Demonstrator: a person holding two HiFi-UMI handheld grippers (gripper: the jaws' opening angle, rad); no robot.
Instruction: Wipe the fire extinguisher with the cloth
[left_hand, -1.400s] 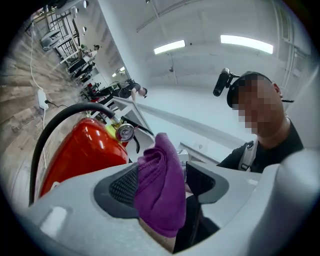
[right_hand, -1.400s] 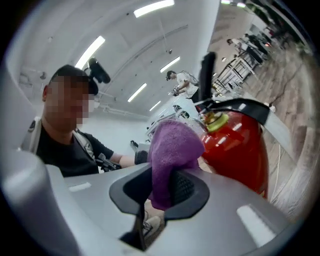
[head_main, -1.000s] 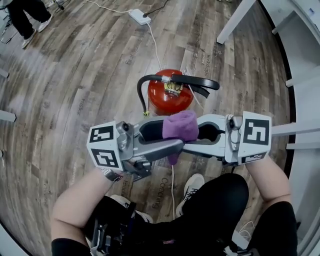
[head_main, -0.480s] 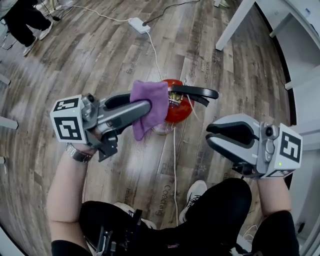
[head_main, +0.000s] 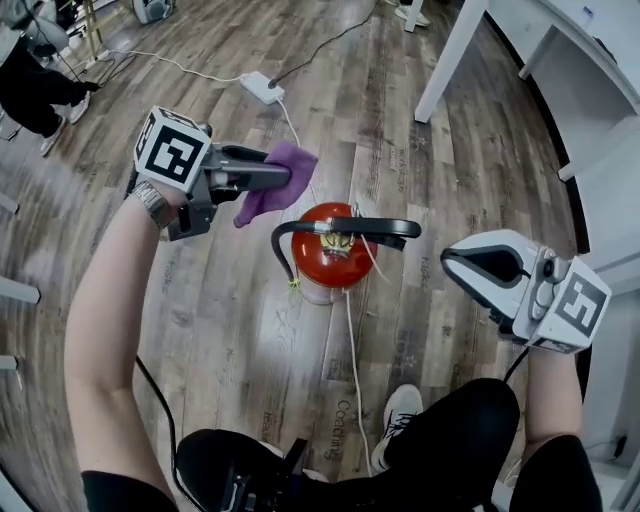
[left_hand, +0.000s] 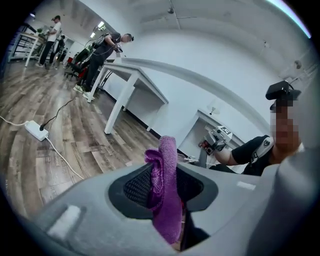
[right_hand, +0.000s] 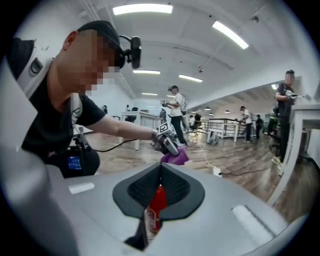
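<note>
Gripping cloth (head_main: 262, 203): left tongs (head_main: 272, 173), just closing | right tongs (head_main: 452, 263) together | extinguisher (head_main: 325, 262) on wood floor (head_main: 230, 330)

Cloth (head_main: 265, 203) now in left tool (head_main: 290, 178), jaws just closing on it, carried up-left; right tool (head_main: 450, 262) apparently shut empty.

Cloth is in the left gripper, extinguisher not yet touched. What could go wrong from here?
1. The cloth is pinched by one fold in the left gripper, whose jaws have just eased open a little; it may slip out while rubbing.
2. The fire extinguisher stands free on the floor, and the right gripper, just shut on nothing, is away from it; a sideways wipe might tip it.
3. A white cable runs past its base and could snag.
</note>
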